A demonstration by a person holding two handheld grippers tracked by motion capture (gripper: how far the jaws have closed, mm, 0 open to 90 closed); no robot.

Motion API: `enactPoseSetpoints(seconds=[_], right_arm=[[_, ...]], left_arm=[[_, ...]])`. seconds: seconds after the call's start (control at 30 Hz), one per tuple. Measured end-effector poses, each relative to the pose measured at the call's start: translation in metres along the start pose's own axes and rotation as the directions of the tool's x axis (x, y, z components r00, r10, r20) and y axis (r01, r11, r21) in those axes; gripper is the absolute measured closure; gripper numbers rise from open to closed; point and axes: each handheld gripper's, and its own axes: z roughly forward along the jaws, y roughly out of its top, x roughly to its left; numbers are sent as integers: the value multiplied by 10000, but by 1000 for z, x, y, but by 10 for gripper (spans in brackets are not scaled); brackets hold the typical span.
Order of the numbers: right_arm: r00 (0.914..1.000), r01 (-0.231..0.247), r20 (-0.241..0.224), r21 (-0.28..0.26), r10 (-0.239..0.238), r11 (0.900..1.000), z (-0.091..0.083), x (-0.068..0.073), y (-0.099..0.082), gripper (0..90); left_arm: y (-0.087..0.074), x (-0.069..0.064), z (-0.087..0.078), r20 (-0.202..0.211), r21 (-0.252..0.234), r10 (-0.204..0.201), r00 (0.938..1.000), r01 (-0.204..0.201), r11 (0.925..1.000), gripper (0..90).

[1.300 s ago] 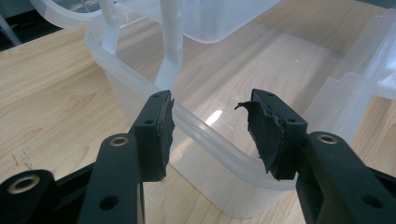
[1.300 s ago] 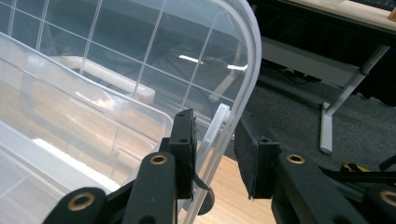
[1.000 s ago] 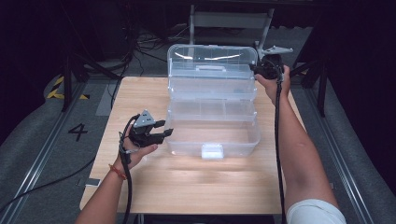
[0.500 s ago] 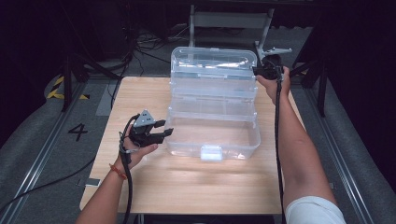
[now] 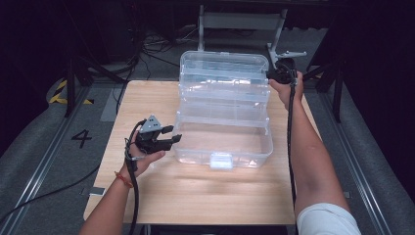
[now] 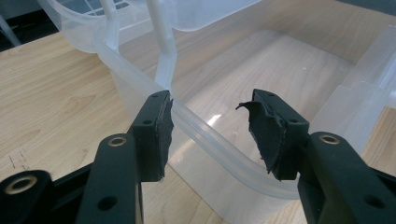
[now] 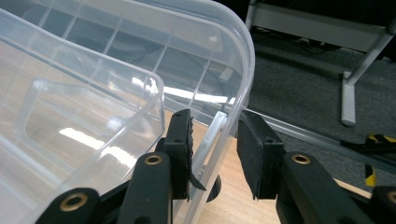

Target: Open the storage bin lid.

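Right gripper (image 7: 215, 154) jaws astride lid (image 5: 224, 63) rim, not clamped; left gripper (image 6: 211, 135) apart; box (image 5: 222, 142) long axis crosswise.

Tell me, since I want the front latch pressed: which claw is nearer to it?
Left. The left claw straddles the bottom bin's left rim, near the latch. The right claw is at the far top tray.

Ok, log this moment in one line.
left gripper: open, astride clear box rim | right gripper: open, astride lid rim | table
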Motion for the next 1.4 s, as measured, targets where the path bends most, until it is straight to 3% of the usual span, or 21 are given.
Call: enactPoseSetpoints(seconds=[0.2, 0.6, 0.7, 0.83, 0.9, 0.93, 1.07, 1.4], right_arm=[[9993, -314, -223, 71, 316, 9995, 5, -7, -7, 656], [9971, -684, -307, 273, 693, 9973, 9, -15, -21, 623], [9960, -820, -326, 375, 832, 9959, 11, -18, -25, 616], [9938, -1039, -350, 506, 1057, 9933, 14, -20, -32, 601], [9943, -1005, -279, 644, 1025, 9929, 15, -21, -34, 592], [9943, -1005, -279, 644, 1025, 9929, 15, -21, -34, 592], [9907, -1286, -377, 579, 1309, 9900, 16, -24, -41, 583], [9911, -1250, -387, 641, 1276, 9901, 16, -25, -43, 566]], left_arm=[[-1, 1, 2, 42, -31, -204, 9998, 204, 9998, 499], [-1, 3, 4, 99, -74, -220, 9997, 221, 9997, 502], [-2, 3, 6, -42, 182, -184, 9998, 185, 9997, 488], [-5, 6, 7, 269, 69, -547, 9981, 546, 9985, 482], [-5, 6, 7, 263, 57, -551, 9981, 550, 9985, 487], [-4, 7, 7, 177, -20, -347, 9992, 348, 9994, 487], [-5, 7, 6, 243, 54, -383, 9990, 382, 9993, 489], [-4, 4, 6, 174, 116, -409, 9990, 407, 9991, 493]])
